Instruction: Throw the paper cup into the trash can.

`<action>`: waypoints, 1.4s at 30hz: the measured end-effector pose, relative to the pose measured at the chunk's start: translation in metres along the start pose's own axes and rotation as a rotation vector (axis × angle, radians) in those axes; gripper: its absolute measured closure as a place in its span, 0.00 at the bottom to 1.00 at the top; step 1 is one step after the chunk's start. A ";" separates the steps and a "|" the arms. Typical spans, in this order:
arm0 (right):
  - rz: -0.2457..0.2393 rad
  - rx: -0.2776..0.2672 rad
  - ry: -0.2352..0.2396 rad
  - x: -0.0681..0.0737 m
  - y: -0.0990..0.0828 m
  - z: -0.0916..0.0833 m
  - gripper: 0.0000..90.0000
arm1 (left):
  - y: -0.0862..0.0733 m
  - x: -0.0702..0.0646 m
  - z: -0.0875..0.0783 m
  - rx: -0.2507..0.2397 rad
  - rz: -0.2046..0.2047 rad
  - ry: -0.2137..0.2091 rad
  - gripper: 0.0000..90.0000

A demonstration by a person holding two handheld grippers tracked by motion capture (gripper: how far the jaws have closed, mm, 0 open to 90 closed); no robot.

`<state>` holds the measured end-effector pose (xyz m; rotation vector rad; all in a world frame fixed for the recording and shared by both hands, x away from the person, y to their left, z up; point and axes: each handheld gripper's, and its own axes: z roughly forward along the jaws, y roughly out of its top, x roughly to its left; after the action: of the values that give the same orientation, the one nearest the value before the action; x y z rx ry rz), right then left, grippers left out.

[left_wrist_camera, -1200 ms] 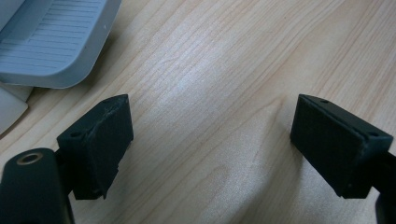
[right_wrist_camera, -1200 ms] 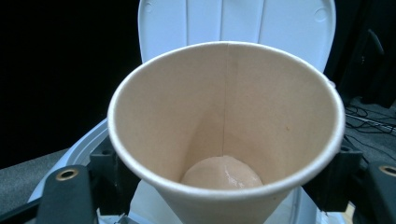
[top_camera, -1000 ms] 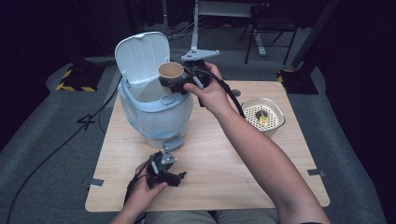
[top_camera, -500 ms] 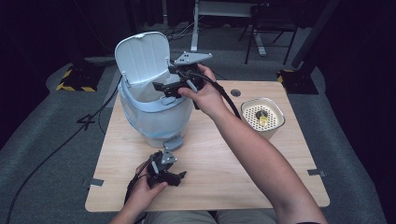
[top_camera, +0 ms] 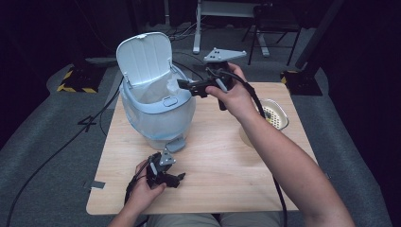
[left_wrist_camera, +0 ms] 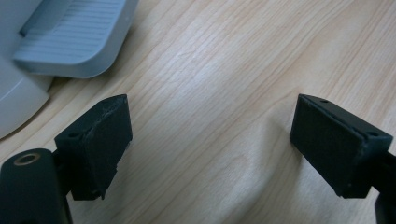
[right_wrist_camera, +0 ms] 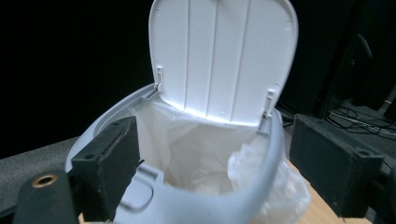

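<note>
Right gripper (top_camera: 185, 85), jaws wide and empty after opening and narrowing slightly, faces a rounded pale-blue plastic pedal bin (right_wrist_camera: 205, 196); ribbed lid (right_wrist_camera: 224, 56) upright, crinkled clear liner (right_wrist_camera: 205, 144) inside. Left gripper (left_wrist_camera: 210, 149), jaws wide, over woodgrain table (left_wrist_camera: 224, 70).

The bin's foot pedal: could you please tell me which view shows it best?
The left gripper view: the pedal is close, ridges clear. The high view shows it small at the bin's base.

black fingers (left_wrist_camera: 100, 144) | grey three-cornered plate (top_camera: 224, 54) | black cable (top_camera: 255, 101)

Bin (top_camera: 156, 111) left, strainer (top_camera: 274, 115) right on table (top_camera: 222, 161)
</note>
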<state>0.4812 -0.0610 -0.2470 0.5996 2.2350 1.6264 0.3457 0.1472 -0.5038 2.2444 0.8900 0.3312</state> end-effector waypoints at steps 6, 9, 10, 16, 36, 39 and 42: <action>0.023 0.039 -0.011 -0.003 -0.012 -0.048 0.22 | -0.002 0.002 -0.002 0.002 -0.006 0.005 0.15; 0.040 0.065 -0.005 -0.006 -0.018 -0.063 0.26 | -0.002 0.002 -0.002 0.000 -0.005 0.005 0.15; 0.036 0.079 -0.006 -0.009 -0.022 -0.073 0.28 | -0.001 0.002 -0.002 0.001 -0.006 0.006 0.15; 0.041 0.090 -0.052 -0.019 -0.043 -0.120 0.28 | -0.004 -0.001 -0.004 0.003 -0.034 0.031 0.14; 0.081 0.187 -0.164 -0.032 -0.134 -0.199 0.29 | -0.007 0.005 -0.019 0.022 -0.073 0.028 0.26; 0.121 0.195 -0.185 -0.034 -0.155 -0.210 0.29 | -0.008 0.007 -0.025 -0.002 -0.108 0.013 0.28; 0.147 0.205 -0.198 -0.034 -0.173 -0.217 0.29 | -0.007 0.010 -0.029 -0.029 -0.134 0.001 0.28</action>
<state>0.3806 -0.3026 -0.3451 0.9547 2.2693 1.3422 0.3361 0.1720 -0.4878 2.1455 1.0240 0.2810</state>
